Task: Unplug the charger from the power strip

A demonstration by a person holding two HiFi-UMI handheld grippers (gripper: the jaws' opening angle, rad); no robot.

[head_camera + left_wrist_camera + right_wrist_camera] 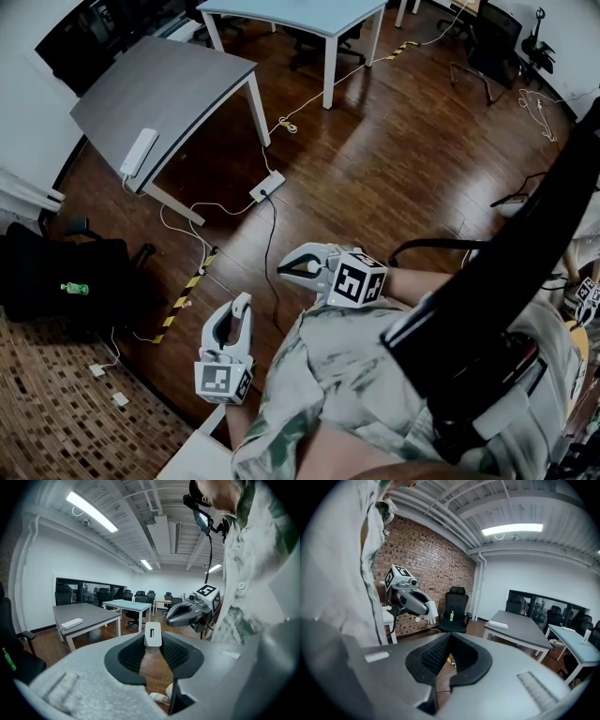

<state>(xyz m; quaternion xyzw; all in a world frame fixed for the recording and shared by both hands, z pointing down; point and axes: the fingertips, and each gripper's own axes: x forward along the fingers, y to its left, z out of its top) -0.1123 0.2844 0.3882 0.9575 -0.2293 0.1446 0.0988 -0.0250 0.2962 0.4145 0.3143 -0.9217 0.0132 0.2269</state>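
L gripper (240, 305) is clamped on a white charger block (153, 634), carried clear of any socket, so the unplug is judged done. R gripper (289, 270) has jaws together, empty, spare. Power strip (267, 186) is on the floor by the grey table (187, 75) leg, well apart from the charger; a 2nd strip (139, 152) is at the table's left edge.

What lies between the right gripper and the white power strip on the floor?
In the head view, only wood floor and the black cable leaving the power strip separate it from the right gripper.
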